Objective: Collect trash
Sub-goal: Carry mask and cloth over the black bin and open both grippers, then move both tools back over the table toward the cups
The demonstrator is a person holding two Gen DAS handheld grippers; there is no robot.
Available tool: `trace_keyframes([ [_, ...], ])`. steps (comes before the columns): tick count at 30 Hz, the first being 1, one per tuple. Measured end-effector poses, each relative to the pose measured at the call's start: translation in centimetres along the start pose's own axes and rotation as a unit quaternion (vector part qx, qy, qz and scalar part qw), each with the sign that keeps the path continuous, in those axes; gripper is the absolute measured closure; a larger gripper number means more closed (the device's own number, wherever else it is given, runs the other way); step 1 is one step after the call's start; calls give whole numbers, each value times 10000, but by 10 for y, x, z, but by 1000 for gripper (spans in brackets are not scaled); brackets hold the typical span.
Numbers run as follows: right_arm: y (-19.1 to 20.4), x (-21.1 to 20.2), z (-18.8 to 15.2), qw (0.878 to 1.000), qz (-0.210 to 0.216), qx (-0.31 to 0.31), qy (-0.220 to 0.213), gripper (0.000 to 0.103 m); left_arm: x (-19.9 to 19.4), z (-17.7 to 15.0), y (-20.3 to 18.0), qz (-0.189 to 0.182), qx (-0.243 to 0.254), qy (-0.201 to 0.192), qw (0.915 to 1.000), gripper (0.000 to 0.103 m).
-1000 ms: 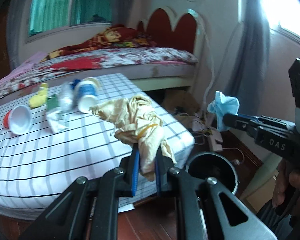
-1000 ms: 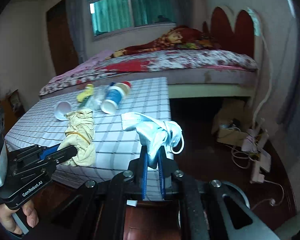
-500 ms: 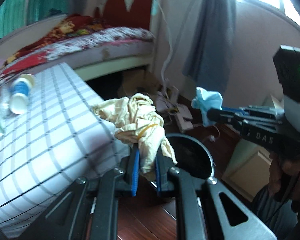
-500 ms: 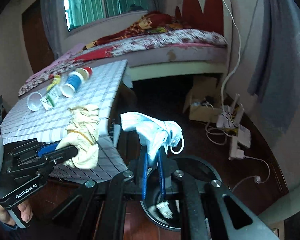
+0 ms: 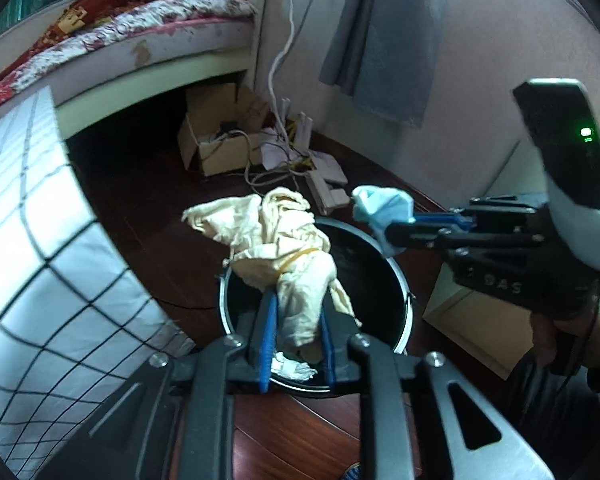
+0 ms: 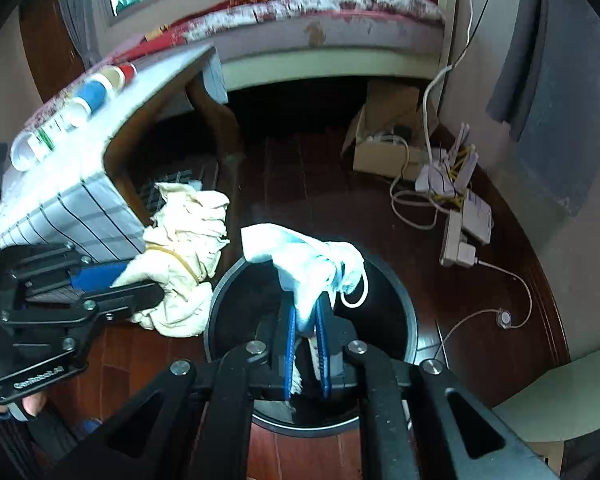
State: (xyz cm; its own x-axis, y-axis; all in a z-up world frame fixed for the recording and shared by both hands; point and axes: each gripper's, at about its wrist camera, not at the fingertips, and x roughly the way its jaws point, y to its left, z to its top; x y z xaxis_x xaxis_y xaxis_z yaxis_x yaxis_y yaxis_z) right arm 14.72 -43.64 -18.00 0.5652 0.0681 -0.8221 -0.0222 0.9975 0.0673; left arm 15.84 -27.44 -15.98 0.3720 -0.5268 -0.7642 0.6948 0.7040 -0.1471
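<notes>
Change: you have swung both claws off the table [image 6: 72, 184]; each now hangs over the bin [image 5: 396, 272].
Left claw [image 5: 296, 320]: pinching the cream rag [image 5: 276, 240], which bunches above its tips, over the bin mouth.
Right claw [image 6: 309, 320]: pinching the blue mask [image 6: 312, 260], likewise over the bin.
Status: both ready to drop; cups [image 6: 80, 104] remain on the table.
</notes>
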Motion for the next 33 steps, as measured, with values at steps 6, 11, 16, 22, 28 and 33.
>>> trace_keyframes([
  [6, -24, 26, -11, 9982, -394, 204, 398, 6, 4, -3, 8, 432, -174, -123, 9988, 1],
  [11, -36, 23, -18, 9961, -658, 427, 413, 1, 6, -9, 15, 864, -275, 13, 9959, 0],
  [16, -32, 12, -16, 9960, -728, 470, 227, 1, -6, -14, 17, 1013, -264, -91, 9945, 0],
  [22, -17, -6, -11, 9970, -694, 351, -15, 1, -28, -12, 19, 1115, -333, -308, 9927, 0],
  [28, 3, -21, -7, 9976, -617, 242, -194, 1, -49, -11, 22, 1286, -385, -508, 9896, 0],
  [33, 19, -34, -5, 9979, -550, 108, -315, 1, -66, -12, 26, 1396, -498, -638, 9869, 0],
])
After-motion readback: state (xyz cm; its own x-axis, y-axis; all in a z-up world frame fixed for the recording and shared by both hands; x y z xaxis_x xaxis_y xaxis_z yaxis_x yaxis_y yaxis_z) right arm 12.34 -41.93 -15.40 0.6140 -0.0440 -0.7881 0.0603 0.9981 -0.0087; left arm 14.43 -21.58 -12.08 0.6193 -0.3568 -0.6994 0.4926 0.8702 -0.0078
